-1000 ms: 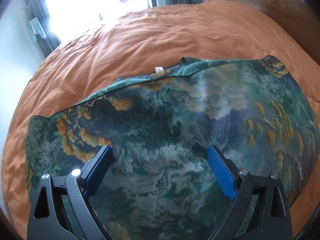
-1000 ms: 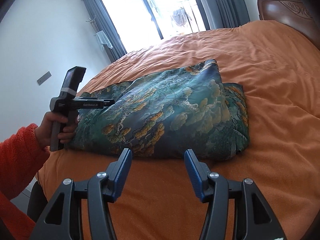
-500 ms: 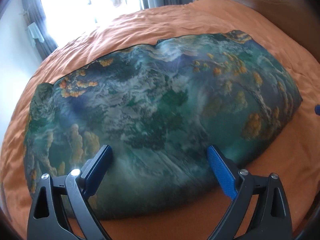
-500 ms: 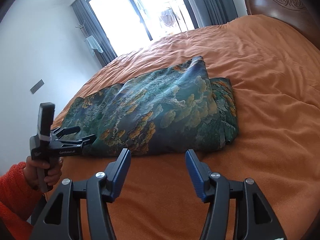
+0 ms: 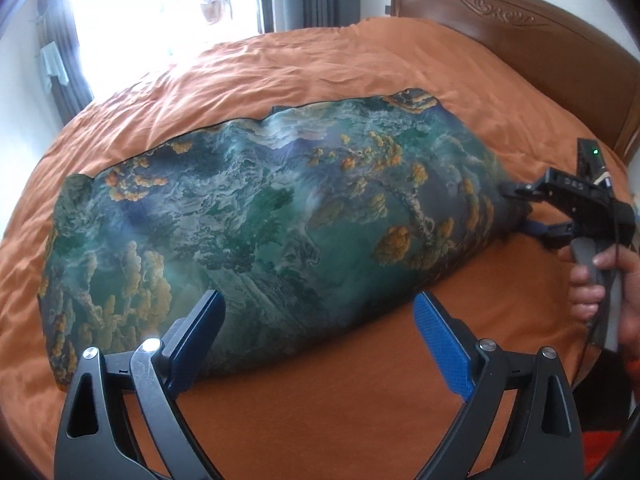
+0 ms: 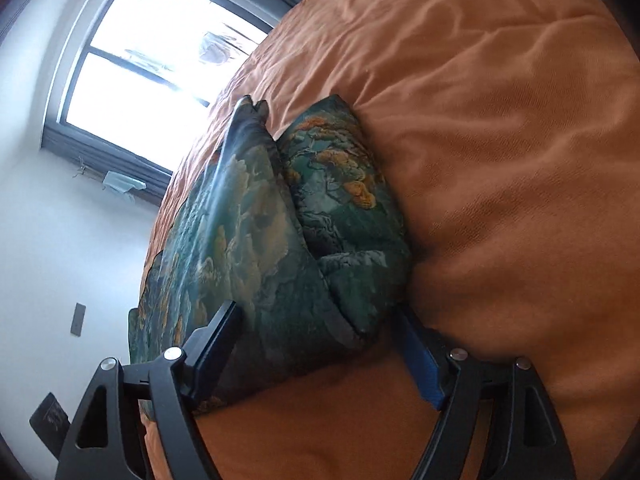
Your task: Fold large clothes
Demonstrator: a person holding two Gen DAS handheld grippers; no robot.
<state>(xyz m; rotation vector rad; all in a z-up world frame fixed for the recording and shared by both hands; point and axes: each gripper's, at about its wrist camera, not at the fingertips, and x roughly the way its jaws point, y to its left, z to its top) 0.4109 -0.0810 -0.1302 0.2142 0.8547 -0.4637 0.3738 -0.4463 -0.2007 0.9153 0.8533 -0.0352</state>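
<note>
Bed with rumpled orange quilt cover (image 5: 304, 72), carved dark wooden headboard (image 5: 520, 28) at far end. Directly on cover: one folded garment, glossy green fabric with orange-and-grey landscape print (image 5: 260, 216), lying lengthwise along near edge, layers stacked.

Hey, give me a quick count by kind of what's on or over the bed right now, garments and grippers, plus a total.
Printed garments: 1, the folded green garment on the orange bedspread
Grippers: 2, left gripper and right gripper
Total: 3
</note>
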